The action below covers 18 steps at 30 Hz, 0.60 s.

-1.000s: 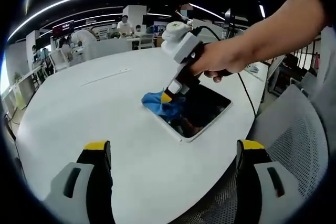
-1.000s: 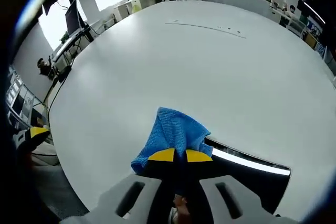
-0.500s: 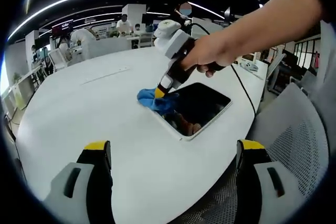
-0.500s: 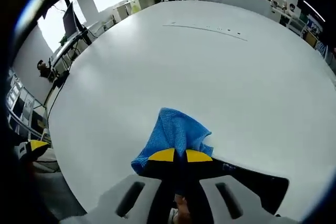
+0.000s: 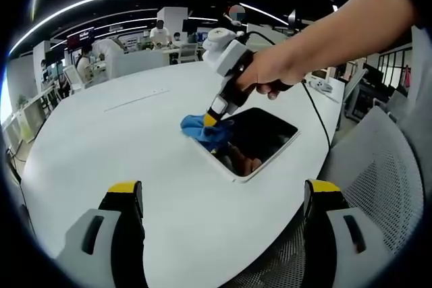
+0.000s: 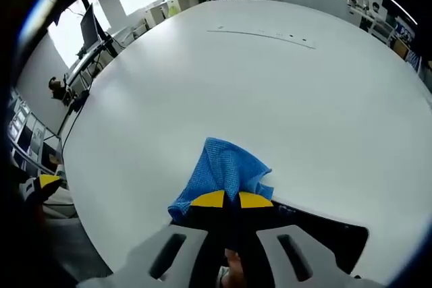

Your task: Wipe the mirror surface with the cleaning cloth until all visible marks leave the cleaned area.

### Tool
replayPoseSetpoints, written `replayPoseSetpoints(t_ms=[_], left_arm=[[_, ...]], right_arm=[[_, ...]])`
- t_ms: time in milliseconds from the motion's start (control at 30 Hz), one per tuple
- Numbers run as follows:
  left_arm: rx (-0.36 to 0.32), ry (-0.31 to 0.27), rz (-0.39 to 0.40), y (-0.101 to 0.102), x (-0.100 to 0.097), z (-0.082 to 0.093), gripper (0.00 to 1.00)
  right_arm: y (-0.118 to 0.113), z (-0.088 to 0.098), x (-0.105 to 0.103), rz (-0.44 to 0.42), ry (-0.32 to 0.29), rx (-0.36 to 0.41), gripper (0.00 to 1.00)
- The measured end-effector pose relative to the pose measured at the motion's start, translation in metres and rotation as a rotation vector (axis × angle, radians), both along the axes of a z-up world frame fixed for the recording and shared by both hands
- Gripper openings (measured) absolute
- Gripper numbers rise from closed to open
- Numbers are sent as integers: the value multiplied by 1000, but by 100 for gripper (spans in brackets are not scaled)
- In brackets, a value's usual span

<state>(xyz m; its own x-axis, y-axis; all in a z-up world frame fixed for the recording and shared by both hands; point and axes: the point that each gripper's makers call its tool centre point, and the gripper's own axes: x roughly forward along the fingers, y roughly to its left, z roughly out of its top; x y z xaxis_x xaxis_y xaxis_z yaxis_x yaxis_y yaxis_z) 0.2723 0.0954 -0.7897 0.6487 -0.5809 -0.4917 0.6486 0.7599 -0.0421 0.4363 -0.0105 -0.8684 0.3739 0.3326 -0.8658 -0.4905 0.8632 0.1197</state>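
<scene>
Cloth (image 6: 226, 175) clamped in right claw (image 6: 225, 199) hides mirror (image 5: 256, 138) corner.

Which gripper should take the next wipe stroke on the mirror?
Right. The right gripper is already shut on the blue cloth at the mirror's edge. The left gripper hangs open and apart from it, over the table.
</scene>
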Motion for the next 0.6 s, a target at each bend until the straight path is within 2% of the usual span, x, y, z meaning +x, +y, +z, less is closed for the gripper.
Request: replayPoseSetpoints(t_ms=[600], left_arm=[[11,8,-3,-1,-3,-2,99]], right_arm=[[-32,0,-3,-20,-3,-23,0]])
